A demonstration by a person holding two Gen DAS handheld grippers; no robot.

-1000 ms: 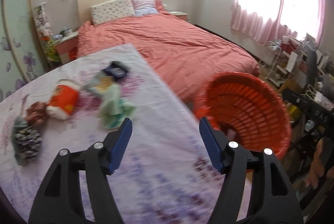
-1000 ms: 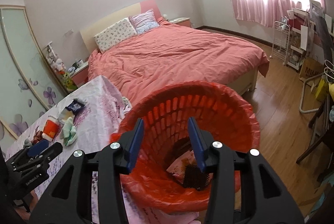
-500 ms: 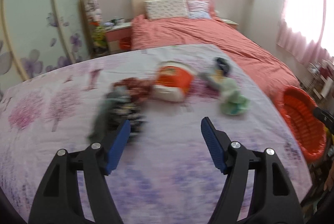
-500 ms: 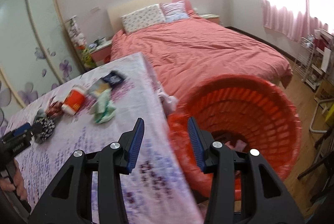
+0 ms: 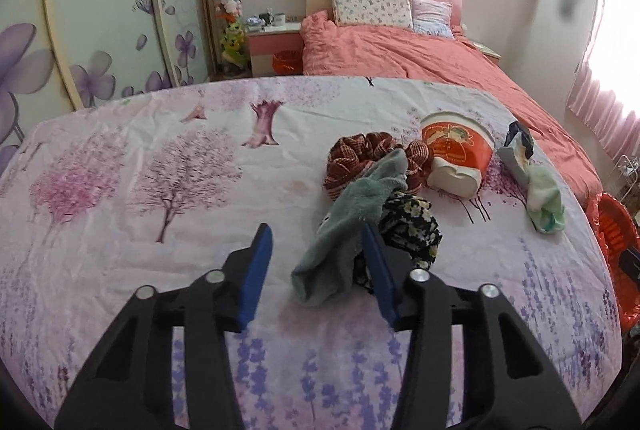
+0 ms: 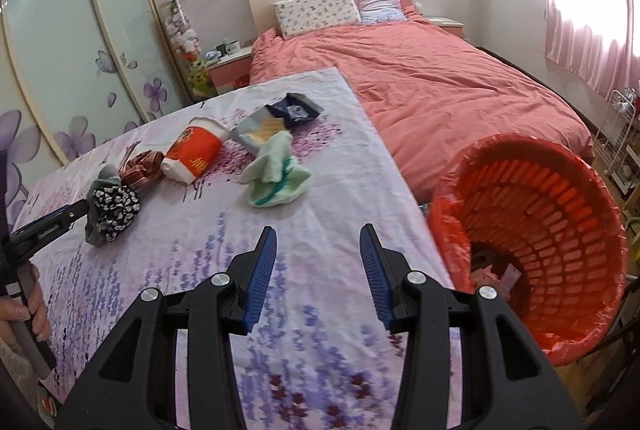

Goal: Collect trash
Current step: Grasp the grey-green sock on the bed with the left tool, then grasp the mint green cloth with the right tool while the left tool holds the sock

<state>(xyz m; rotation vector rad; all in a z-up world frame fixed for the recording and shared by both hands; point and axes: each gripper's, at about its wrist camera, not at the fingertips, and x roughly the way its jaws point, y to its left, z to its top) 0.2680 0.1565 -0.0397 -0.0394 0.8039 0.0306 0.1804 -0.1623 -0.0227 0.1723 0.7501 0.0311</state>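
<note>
A table with a floral cloth (image 5: 160, 189) holds a row of litter. My left gripper (image 5: 318, 242) is open, its jaws around the near end of a grey-green cloth (image 5: 352, 213) that lies over a black flowered scrunchie (image 5: 412, 226). Behind are a brown scrunchie (image 5: 360, 153), a red paper cup (image 5: 456, 153) on its side, a wrapper (image 5: 516, 145) and a pale green cloth (image 5: 546, 197). My right gripper (image 6: 316, 250) is open and empty above the table's near edge, left of the orange basket (image 6: 540, 213), which holds some trash.
A bed with a pink cover (image 6: 440, 81) stands behind the table. A bedside table (image 5: 274, 41) and a wardrobe with flower doors (image 5: 100, 9) are at the back left. Shelving (image 6: 620, 141) stands at the right by the window.
My left gripper swung left from the basket side and came down to the grey-green cloth. My right gripper swung left, from over the basket to over the table.
</note>
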